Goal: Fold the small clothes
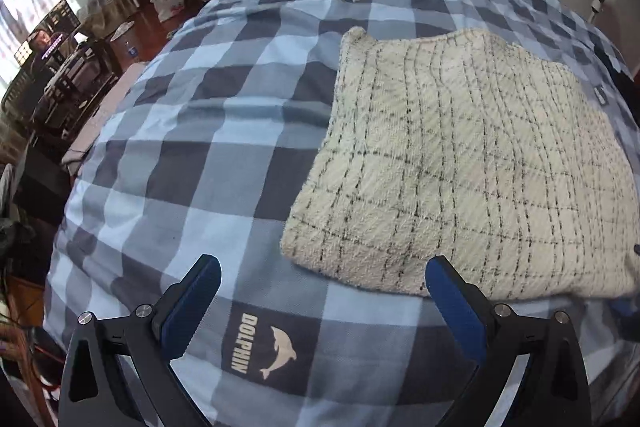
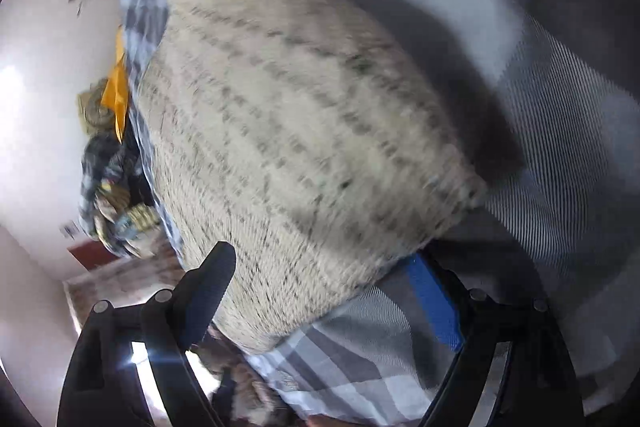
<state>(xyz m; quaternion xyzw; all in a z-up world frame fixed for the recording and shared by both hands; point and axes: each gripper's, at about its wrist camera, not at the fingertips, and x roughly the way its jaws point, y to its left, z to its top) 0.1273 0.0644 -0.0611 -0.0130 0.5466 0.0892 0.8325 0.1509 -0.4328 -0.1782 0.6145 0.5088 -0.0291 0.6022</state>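
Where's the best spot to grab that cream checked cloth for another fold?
Probably the near left corner of the cream checked cloth. It lies flat on the plaid bedspread, its rounded edge slightly raised, so slide a claw finger under from the bare bedspread side.

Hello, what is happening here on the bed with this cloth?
A person is folding small clothes on a bed with a blue checked cover, holding one tool in each hand. A cream garment with thin dark lines lies folded flat on the cover. The left tool is open above the cover near the garment's edge, holding nothing. The right tool is also open, close over a corner of the garment, not gripping it.
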